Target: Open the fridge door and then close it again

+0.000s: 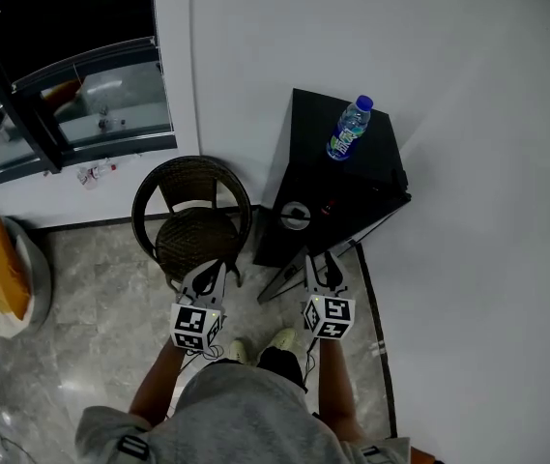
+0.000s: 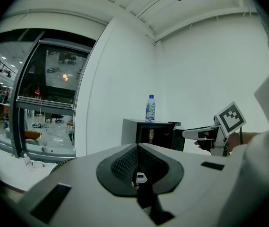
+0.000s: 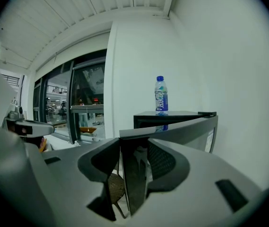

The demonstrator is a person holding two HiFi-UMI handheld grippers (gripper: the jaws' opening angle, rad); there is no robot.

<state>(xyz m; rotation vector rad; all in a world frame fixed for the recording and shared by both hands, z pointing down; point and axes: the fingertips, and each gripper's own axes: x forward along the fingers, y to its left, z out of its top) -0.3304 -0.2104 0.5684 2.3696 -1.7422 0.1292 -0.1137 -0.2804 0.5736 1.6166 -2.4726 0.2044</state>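
The left gripper (image 1: 204,274) hovers above the wicker chair (image 1: 197,232) with its fingers pressed together and nothing between them. To its right, the small black fridge (image 1: 337,167) stands on the floor in the corner, and its fridge door (image 3: 186,131) is already swung out toward the person. The right gripper (image 1: 321,264) has its fingers spread wide around the free edge of this door, and they seem to touch both faces. I think the closing is the risky part. If the hand does not follow the arc of the hinge, the edge may slip out of the fingers. If the door is pushed too hard, the shock may tip the water bottle (image 1: 349,130), which stands upright on the fridge top. The chair is just beside the door and could be bumped. On the room: a dark window (image 1: 91,104) is at the far left, the floor (image 1: 91,303) is glossy pale stone tile, and plain white walls (image 1: 468,75) fill the right side.
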